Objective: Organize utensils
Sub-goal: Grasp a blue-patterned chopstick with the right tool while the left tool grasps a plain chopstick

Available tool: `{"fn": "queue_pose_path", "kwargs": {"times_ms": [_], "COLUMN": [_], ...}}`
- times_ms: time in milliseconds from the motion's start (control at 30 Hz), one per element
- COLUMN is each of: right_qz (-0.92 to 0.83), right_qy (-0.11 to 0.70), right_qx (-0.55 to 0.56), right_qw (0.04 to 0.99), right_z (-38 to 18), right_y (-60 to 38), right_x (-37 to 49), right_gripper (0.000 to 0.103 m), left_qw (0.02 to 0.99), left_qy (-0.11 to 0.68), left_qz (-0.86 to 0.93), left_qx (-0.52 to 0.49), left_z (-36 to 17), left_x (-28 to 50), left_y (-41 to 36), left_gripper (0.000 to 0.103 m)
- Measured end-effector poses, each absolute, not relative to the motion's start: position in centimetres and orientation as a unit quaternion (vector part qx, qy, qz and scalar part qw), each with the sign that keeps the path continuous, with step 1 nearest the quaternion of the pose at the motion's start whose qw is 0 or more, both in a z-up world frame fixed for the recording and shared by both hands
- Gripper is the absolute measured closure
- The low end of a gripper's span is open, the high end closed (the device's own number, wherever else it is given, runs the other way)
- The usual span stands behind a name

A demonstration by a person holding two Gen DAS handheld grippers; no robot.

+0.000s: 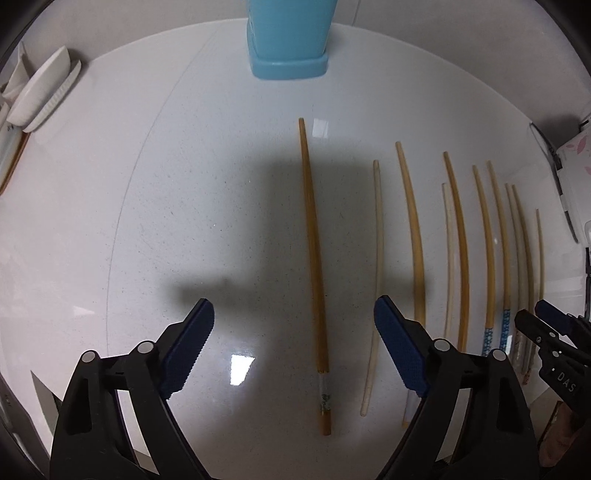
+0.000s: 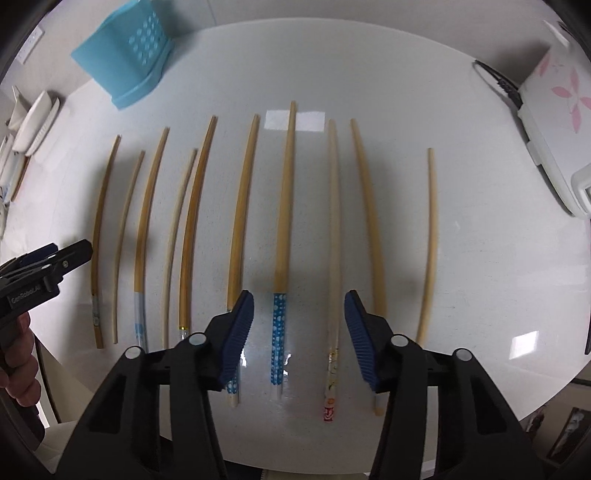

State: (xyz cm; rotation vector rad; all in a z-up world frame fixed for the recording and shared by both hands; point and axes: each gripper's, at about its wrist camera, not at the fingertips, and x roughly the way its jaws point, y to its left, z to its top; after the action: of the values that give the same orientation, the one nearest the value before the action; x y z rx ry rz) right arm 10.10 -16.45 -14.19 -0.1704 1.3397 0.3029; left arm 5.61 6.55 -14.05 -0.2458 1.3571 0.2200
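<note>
Several wooden chopsticks lie side by side on a white round table (image 1: 147, 221). In the left wrist view my left gripper (image 1: 293, 321) is open and empty, its jaws on either side of the leftmost brown chopstick (image 1: 314, 277). A pale chopstick (image 1: 376, 277) lies just to its right. In the right wrist view my right gripper (image 2: 299, 314) is open and empty above a chopstick with a blue dotted end (image 2: 282, 251) and a pale one with a red patterned end (image 2: 333, 258). A blue utensil holder (image 1: 291, 33) stands at the table's far side and also shows in the right wrist view (image 2: 129, 51).
White dishes (image 1: 40, 92) are stacked at the far left edge. A white box with pink flowers (image 2: 554, 103) and a black cable (image 2: 498, 81) sit at the right. The left gripper (image 2: 40, 269) shows at the left of the right wrist view.
</note>
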Motion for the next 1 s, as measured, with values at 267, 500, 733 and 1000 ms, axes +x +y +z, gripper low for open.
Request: {"fn": "queue_pose_path", "kwargs": {"times_ms": [267, 500, 733, 1000], "right_qz": [0.135, 0.132, 0.125, 0.12], "right_qy": [0.646, 0.662, 0.668, 0.673], "right_qx": [-0.084, -0.084, -0.09, -0.095], "right_qw": [0.747, 0.733, 0.728, 0.724], "right_z": [-15.9, -15.9, -16.3, -17.0], "right_y": [-15.4, -14.2, -12.7, -11.9], "right_x": [10.6, 11.5, 12.3, 12.3], "right_gripper": [0.075, 0.087, 0.089, 0.096], "left_qw": [0.754, 0.74, 0.725, 0.715], "left_qy": [0.641, 0.658, 0.675, 0.689], "left_qz": [0.101, 0.097, 0.1, 0.089], "left_qx": [-0.101, -0.096, -0.089, -0.077], "left_z": [-15.5, -16.6, -16.7, -16.0], "left_x": [6.4, 7.9, 9.0, 9.9], "left_y": [7.0, 6.9, 6.5, 5.8], "left_gripper": [0.021, 0.03, 0.038, 0.073]}}
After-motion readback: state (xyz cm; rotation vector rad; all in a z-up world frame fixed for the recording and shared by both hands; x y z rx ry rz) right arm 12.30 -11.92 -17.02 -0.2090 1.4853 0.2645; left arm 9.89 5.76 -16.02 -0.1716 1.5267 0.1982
